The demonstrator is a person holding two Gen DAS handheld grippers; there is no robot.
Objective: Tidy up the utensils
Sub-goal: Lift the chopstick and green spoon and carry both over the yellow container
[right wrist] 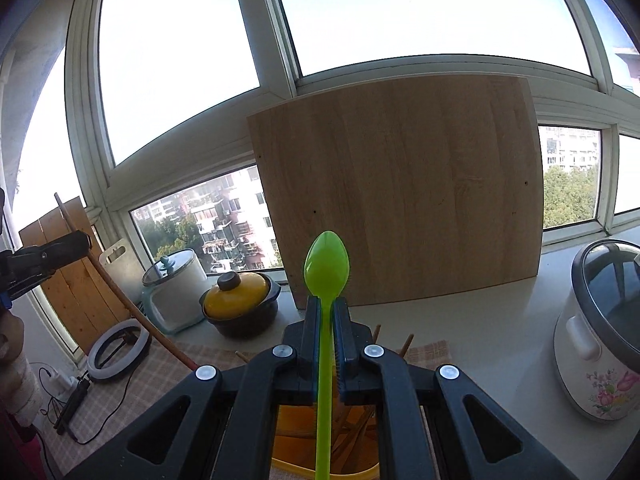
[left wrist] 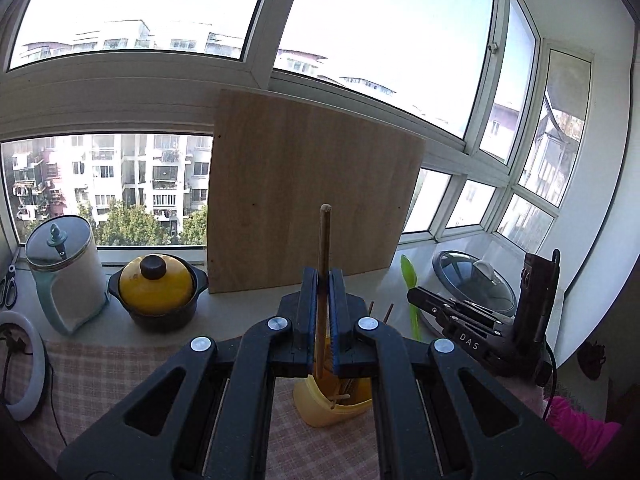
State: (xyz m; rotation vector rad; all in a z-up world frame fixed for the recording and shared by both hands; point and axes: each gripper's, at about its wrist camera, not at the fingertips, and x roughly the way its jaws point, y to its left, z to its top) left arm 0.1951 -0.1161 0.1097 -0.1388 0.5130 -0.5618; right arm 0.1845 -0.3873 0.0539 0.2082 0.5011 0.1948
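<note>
Left gripper [left wrist: 324, 280] jaws clenched on a wooden chopstick [left wrist: 323, 248], held upright, lower end dipping toward the yellow utensil holder [left wrist: 320, 408] right below. Right gripper [right wrist: 327, 308] jaws clenched on a green plastic spoon [right wrist: 327, 258], bowl up, handle running down into the holder's mouth, where more wooden sticks already stand.

Step, as I judge it: both utensils over the holder, insertion stage. Next move calls for lowering each straight down until the tip is inside the rim, then letting go; keep the two grippers from bumping, they're close together.

Surface: pale counter with a checked cloth [left wrist: 120, 364] under the holder. Around it: wooden cutting board [left wrist: 312, 184] leaning on the window, yellow-lidded pot [left wrist: 158, 288], kettle [left wrist: 66, 272], rice cooker [right wrist: 600, 332], ring light [right wrist: 116, 350]. Balcony-style kitchen, big windows, apartment blocks outside.
</note>
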